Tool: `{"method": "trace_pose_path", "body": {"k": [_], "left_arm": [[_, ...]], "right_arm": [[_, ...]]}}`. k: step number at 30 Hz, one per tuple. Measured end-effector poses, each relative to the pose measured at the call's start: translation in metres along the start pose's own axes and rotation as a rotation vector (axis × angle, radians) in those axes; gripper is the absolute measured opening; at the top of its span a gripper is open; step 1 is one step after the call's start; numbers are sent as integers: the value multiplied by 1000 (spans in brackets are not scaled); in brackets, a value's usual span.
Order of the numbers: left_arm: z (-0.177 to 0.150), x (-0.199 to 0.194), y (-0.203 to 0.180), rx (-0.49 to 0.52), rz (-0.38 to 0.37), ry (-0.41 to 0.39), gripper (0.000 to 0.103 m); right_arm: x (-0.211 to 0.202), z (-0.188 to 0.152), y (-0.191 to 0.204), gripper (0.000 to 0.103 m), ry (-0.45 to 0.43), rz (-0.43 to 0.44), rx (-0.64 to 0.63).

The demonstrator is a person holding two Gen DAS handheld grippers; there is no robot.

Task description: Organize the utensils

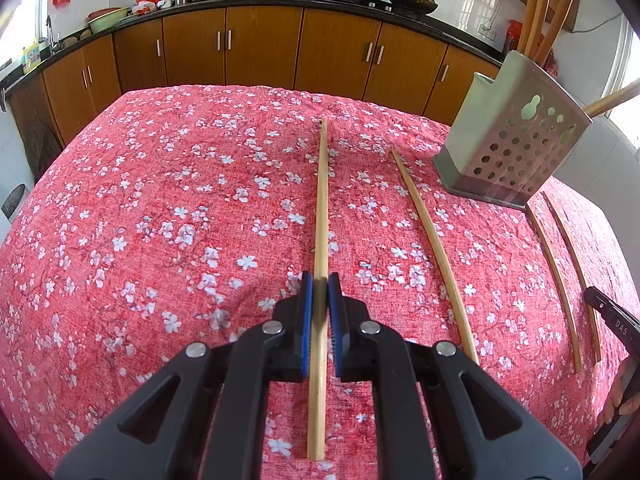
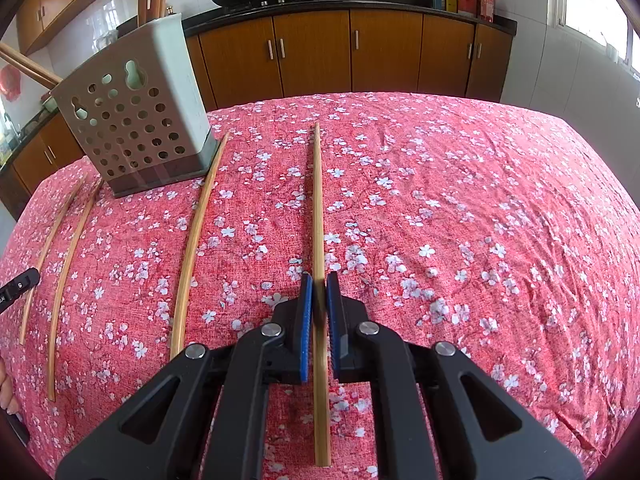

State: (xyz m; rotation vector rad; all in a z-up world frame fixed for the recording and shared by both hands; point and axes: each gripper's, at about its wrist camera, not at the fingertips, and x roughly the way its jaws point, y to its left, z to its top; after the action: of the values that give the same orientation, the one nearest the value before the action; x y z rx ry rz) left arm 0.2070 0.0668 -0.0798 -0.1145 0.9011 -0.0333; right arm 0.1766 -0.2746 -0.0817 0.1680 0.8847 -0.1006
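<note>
Several bamboo chopsticks lie on a red floral tablecloth. My left gripper [image 1: 320, 282] has its blue pads closed around one chopstick [image 1: 321, 208] that runs straight ahead. My right gripper [image 2: 319, 282] is likewise closed around another chopstick [image 2: 318, 200]. A grey perforated utensil holder [image 1: 516, 140] stands at the back between them, with wooden utensils sticking out; it also shows in the right wrist view [image 2: 136, 120]. Loose chopsticks lie beside it [image 1: 436, 252] [image 2: 196, 240].
Two more chopsticks [image 2: 66, 256] lie left of the holder in the right view. The other gripper's edge [image 1: 612, 312] shows at the right of the left view. Wooden kitchen cabinets [image 1: 260, 44] and a counter with woks stand beyond the table.
</note>
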Motion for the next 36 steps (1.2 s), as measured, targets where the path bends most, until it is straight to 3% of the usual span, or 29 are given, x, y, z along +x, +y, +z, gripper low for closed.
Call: {"method": "trace_pose_path", "body": {"k": [15,29,36], "left_arm": [[0,0,1,-2,2,-1,10],[-11,-3,-27,89,104,3,13],[-27,-15,-39,115,114,4,8]], "right_arm": [[0,0,-1,9,1,1,2],[-6,-5,0,9,3,9,7],[-14,-12,4,8,-6,7,-14]]}}
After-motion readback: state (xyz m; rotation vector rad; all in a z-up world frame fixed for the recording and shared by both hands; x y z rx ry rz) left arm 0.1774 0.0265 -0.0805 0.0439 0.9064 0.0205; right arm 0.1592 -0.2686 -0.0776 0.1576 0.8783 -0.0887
